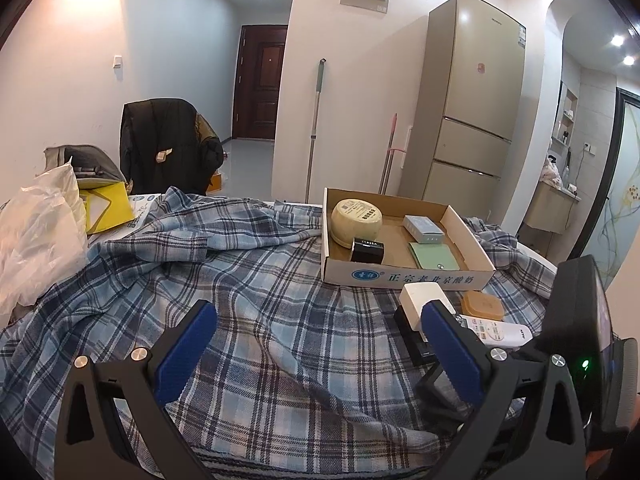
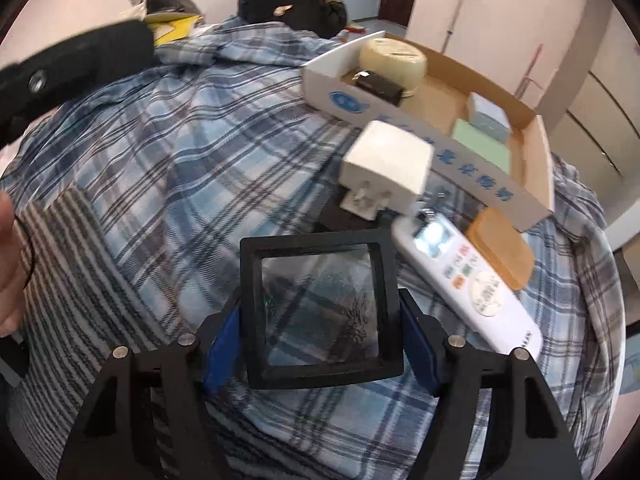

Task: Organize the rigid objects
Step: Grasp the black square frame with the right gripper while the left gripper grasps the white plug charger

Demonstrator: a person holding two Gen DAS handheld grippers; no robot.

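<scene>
Left gripper (image 1: 316, 344) hangs wide open, nothing in it, over the plaid cloth (image 1: 248, 280) at left. Right gripper (image 2: 320, 340) brackets the black square frame (image 2: 320, 308) near us; pads look to be touching its sides. We judge we're at the grasp step. Next: firm grip, lift, carry far-right into the cardboard tray (image 2: 536, 168), clear of the white adapter (image 2: 386, 164).

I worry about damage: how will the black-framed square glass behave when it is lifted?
The black-framed square glass looks rigid, so it should not bend. Its clear pane seems fragile and may slip, since the right gripper holds only its thin side edges.
</scene>
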